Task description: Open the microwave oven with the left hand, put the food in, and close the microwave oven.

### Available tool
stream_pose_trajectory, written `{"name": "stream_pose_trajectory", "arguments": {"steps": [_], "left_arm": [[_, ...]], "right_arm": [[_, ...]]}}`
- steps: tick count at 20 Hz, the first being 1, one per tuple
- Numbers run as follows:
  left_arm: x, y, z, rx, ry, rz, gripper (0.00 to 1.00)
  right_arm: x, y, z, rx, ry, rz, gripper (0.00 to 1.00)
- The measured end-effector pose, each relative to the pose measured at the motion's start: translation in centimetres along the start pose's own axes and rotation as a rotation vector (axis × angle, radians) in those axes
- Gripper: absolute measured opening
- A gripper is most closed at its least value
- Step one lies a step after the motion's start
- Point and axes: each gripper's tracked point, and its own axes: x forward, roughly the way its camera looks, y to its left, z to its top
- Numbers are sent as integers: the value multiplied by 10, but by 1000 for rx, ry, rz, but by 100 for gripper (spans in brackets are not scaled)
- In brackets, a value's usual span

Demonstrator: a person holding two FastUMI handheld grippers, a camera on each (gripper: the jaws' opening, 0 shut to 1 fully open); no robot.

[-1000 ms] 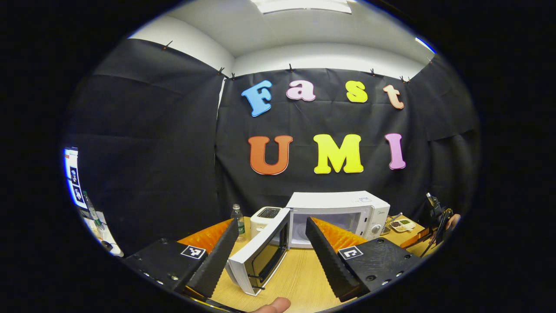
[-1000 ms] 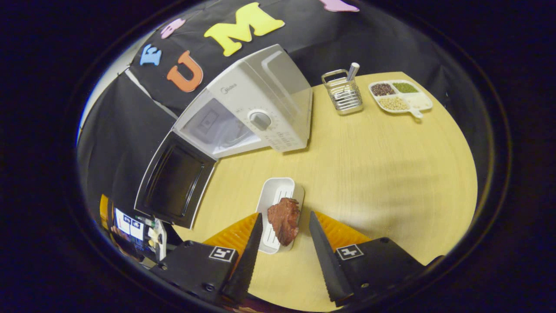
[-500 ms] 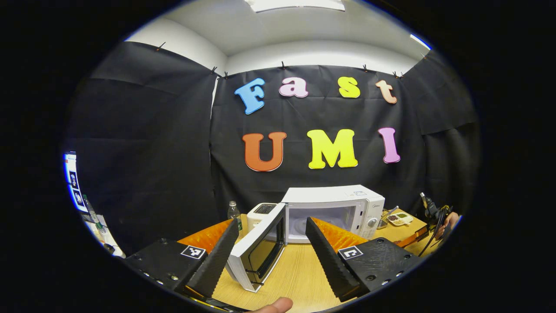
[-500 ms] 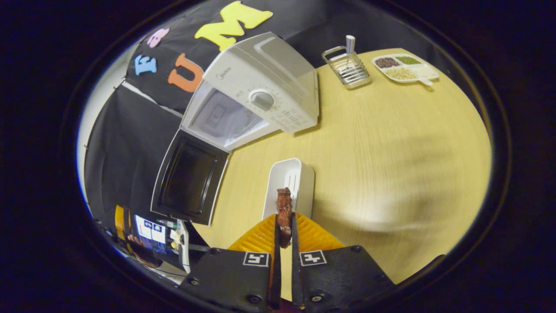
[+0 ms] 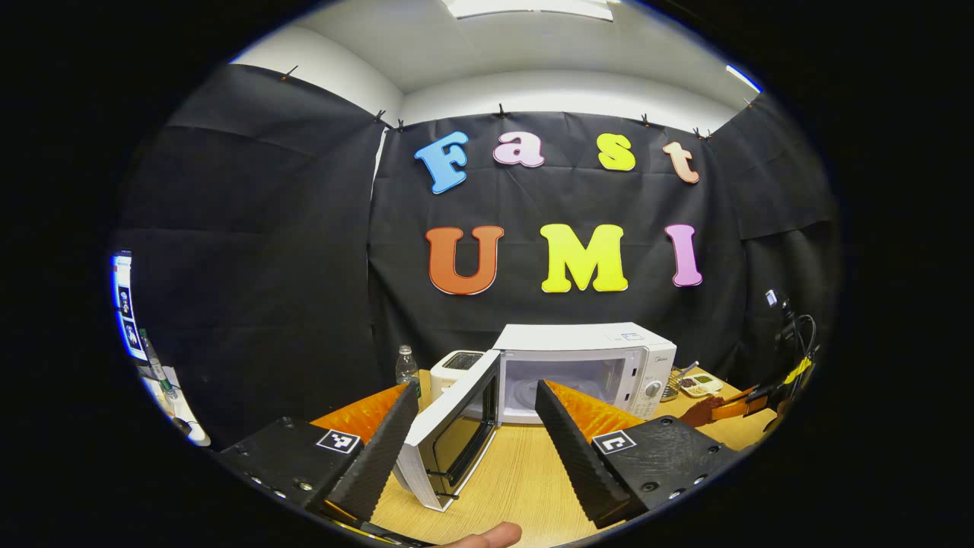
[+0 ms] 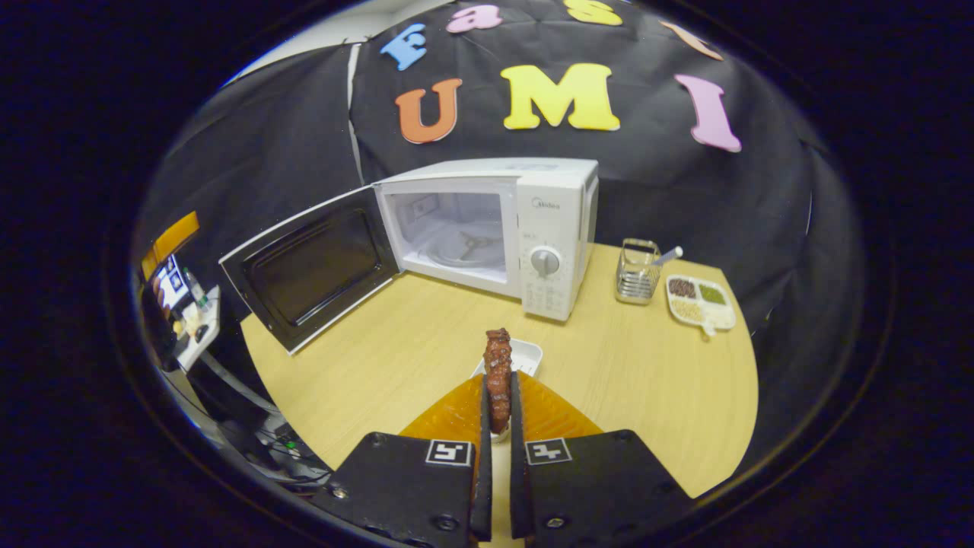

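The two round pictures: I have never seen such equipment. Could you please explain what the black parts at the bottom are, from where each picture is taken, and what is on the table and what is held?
No robot is here: a person holds a two-finger claw in each hand, and a camera rides on each claw, looking forward along its fingers. In the left gripper view, the left claw is open and holds nothing; a fingertip of the person shows at the bottom edge. In the right gripper view, the right claw is shut on a piece of brown meat, above a white tray.

On the wooden table stands a white microwave oven with its door swung open. To its right are a wire holder and a divided dish of beans. The left gripper view also shows a toaster and a bottle behind the door.
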Motion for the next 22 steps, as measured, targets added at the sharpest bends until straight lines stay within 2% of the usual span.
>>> {"name": "stream_pose_trajectory", "arguments": {"steps": [2, 3, 4, 9, 15, 22], "left_arm": [[-2, -1, -3, -8, 0, -15, 95], [-3, -2, -4, -11, -3, -23, 90], [-5, -2, -5, -14, -2, -28, 95], [-10, -1, -18, -17, 15, -50, 95], [-17, -4, -27, -35, 40, -84, 95], [-16, 1, -30, -19, 26, -97, 94]], "right_arm": [[2, 21, 18, -31, -80, -16, 12], [6, 31, 26, -46, -119, -20, 13], [12, 38, 34, -53, -146, -32, 13], [58, 67, 66, -35, -231, -78, 12], [128, 93, 101, 37, -300, -123, 13], [224, 110, 111, 154, -323, -200, 12]]}}
